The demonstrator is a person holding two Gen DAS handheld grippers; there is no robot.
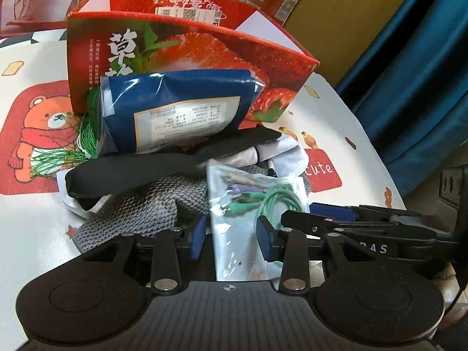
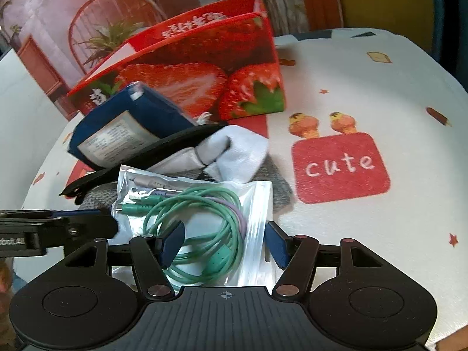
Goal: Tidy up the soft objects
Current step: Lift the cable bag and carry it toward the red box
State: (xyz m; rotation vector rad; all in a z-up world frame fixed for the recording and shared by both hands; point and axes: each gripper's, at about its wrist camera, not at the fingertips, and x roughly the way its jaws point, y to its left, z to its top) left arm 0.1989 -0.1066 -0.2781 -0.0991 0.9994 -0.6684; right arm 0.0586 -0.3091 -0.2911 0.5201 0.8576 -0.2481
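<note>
A clear bag of coiled green cable [image 1: 248,204] [image 2: 199,213] lies on top of a pile of soft things in front of a red strawberry box [image 1: 187,44] [image 2: 204,73]. My left gripper [image 1: 233,241] is open, its blue pads either side of the bag's near end, with a slim gap showing at the left pad. My right gripper [image 2: 224,244] is open over the same bag: its left finger lies above the plastic, its right finger at the bag's edge. Each gripper shows side-on in the other's view, at the bag's edge. Beneath lie a blue packet [image 1: 175,108], black strap [image 1: 140,169], grey knit [image 1: 140,207] and white cloth [image 2: 237,152].
Green tinsel [image 1: 84,134] pokes out left of the blue packet. The round table wears a white cartoon cloth [image 2: 365,87], bare on the right around the "cute" patch [image 2: 340,166]. A blue curtain [image 1: 424,73] hangs beyond the table's right edge.
</note>
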